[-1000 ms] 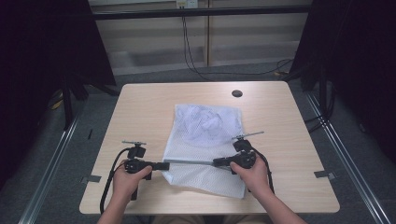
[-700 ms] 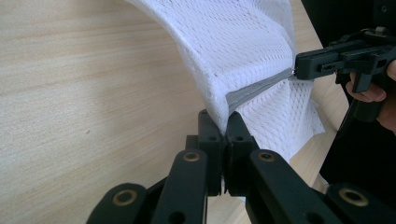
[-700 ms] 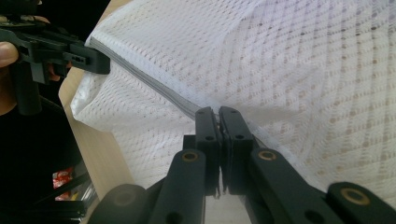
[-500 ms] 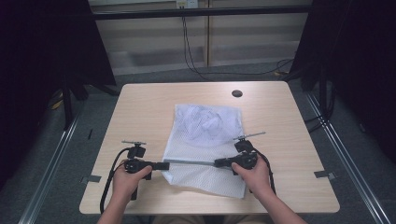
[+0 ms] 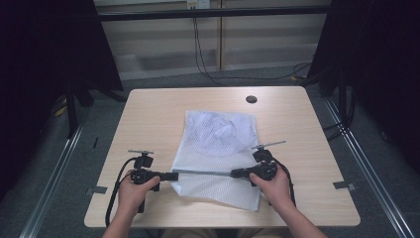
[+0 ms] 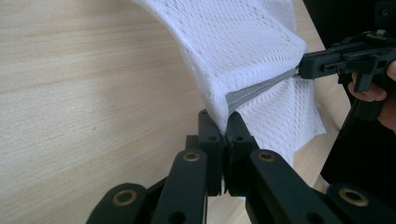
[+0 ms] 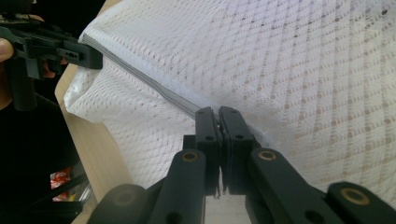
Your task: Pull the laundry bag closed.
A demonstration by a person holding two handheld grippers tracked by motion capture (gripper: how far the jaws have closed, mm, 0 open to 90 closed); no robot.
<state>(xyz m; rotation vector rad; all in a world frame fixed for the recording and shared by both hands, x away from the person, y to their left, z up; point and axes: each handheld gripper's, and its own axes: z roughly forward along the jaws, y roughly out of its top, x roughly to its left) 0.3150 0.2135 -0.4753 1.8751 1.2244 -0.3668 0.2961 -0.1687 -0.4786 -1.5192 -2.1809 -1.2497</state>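
1. The left gripper [image 5: 171, 176] is seen near the left front corner of the light wooden table [image 5: 148, 109], clenched on the left end of the grey band [image 5: 203, 173] of a white mesh laundry bag [image 5: 218, 148]; a black cable [image 5: 116, 186] trails from it toward the front edge.
2. The white mesh laundry bag is spread over the middle of the table, its front part lifted where the grey band is pulled taut between both grippers.
3. A bundle of pale cloth [image 5: 218, 131] is made out inside the bag, toward its far end.
4. The right gripper [image 5: 235, 173] is clamped on the band's right end, just right of the middle.
5. A small dark round hole [image 5: 251, 99] is set near the table's far edge, well apart from the bag.
6. Nothing stands between the grippers but the bag itself.
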